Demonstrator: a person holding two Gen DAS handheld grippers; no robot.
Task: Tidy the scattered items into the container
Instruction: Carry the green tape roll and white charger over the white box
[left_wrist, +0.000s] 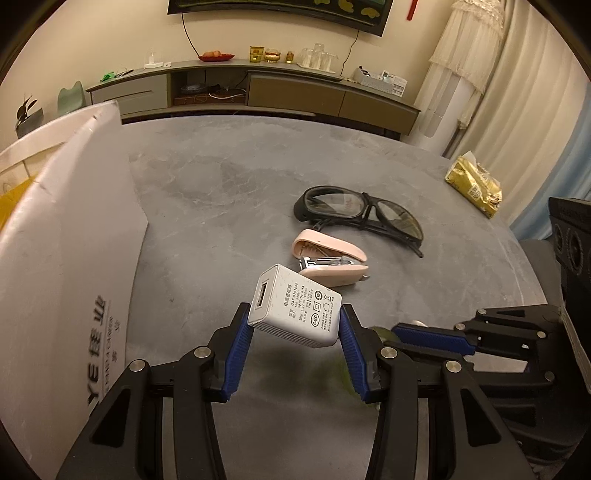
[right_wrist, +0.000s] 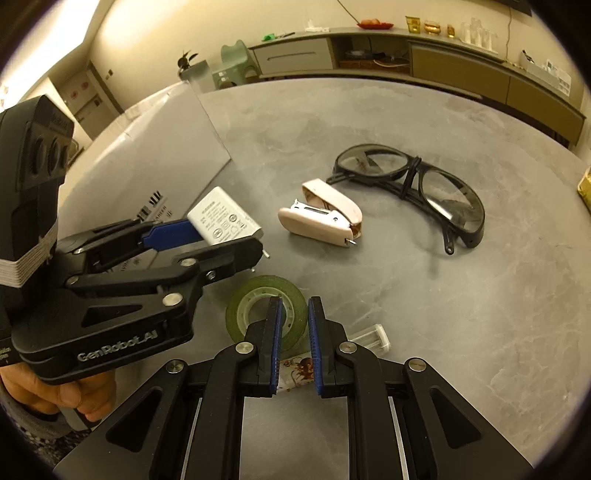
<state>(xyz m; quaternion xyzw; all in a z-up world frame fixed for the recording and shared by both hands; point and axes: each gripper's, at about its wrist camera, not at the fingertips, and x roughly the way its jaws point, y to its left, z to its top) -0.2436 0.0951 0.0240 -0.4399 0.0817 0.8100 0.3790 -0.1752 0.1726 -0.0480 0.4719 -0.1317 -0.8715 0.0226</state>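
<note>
Left claw (left_wrist: 295, 325) grips the USB charger (left_wrist: 295, 308), lifted beside the white box (left_wrist: 66, 229); judged next: drop it inside. Right claw (right_wrist: 294, 332) straddles the green tape roll's (right_wrist: 255, 295) rim, not yet clamped.

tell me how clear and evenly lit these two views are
Left wrist view: warm dim light, charger label sharp, white box at left washed out and bent by fisheye. Right wrist view: same warm cast, glasses crisp, dark vignette at the corners.

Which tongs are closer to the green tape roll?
Right. The right tongs hang just over the green tape roll, fingers at its rim. The left tongs sit beside it, lifted, gripping the white charger.
</note>
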